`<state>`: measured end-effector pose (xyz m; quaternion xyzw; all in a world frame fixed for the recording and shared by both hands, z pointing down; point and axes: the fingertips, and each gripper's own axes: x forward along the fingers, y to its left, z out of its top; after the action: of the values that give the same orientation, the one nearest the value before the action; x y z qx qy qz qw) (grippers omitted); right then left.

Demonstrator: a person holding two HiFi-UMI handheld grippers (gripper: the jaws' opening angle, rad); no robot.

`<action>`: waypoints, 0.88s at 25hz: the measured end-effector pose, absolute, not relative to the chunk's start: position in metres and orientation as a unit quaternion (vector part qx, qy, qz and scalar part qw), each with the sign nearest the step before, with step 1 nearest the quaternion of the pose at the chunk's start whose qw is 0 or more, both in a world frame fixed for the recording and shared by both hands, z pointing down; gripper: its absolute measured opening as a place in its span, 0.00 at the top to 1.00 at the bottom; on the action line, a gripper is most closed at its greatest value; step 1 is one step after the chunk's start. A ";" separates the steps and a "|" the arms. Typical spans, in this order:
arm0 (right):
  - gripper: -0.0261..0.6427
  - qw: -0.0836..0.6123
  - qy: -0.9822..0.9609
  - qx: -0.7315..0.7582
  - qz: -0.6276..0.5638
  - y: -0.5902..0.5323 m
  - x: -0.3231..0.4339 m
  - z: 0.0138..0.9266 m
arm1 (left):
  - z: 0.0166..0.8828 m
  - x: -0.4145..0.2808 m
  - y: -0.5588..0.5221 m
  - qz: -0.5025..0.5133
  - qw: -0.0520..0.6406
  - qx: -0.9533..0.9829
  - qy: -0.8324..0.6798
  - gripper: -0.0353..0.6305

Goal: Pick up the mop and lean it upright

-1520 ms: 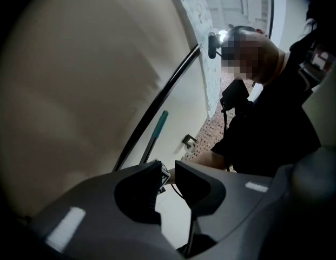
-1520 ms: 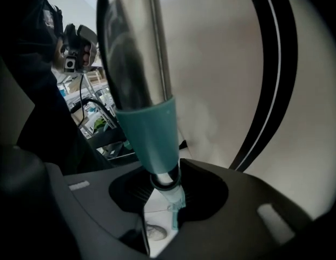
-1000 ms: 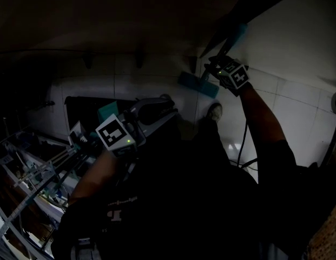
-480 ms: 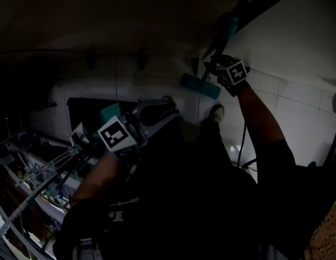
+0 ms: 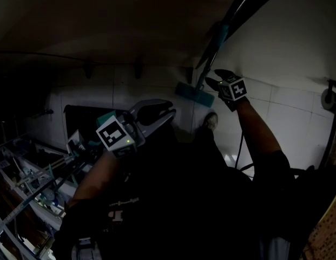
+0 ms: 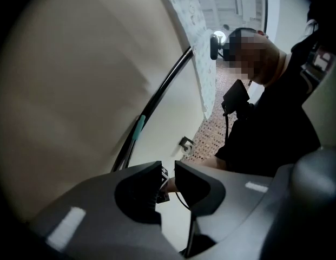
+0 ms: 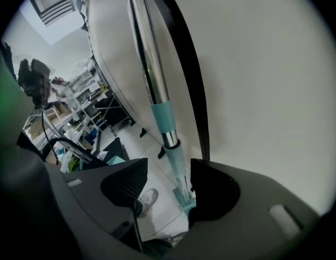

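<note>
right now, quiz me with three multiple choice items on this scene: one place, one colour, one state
1. Where does the mop lean? A) shelf rack B) wall C) chair
2. What colour is the sleeve on its handle? A) teal B) red C) yellow
3. How is the right hand-held gripper? A) shut on the handle B) shut on a cloth C) open

1 B: the handle runs up along the wall.
2 A: the sleeve shows teal.
3 C: its jaws have just been opening, with the handle between them unpressed.
</note>
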<state>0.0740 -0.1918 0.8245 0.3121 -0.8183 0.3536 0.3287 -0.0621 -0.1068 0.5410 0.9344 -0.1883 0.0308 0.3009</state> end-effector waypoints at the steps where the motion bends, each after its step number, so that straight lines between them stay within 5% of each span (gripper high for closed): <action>1: 0.56 0.321 -0.820 0.315 0.354 -0.187 0.076 0.817 | 0.537 -0.061 -0.107 0.027 0.296 0.936 -0.188 0.83; 9: 0.59 0.273 -0.847 0.334 0.311 -0.150 0.101 0.719 | 0.473 -0.053 -0.113 -0.017 0.243 0.952 -0.185 0.84; 22: 0.74 0.084 -0.907 0.385 0.147 -0.160 0.130 0.413 | 0.353 -0.038 -0.156 -0.070 0.152 0.965 -0.201 0.86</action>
<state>0.1302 -0.1604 0.4131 0.3847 -0.9074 0.1467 0.0839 -0.0377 -0.1558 0.3530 0.9652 -0.2007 -0.0699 0.1523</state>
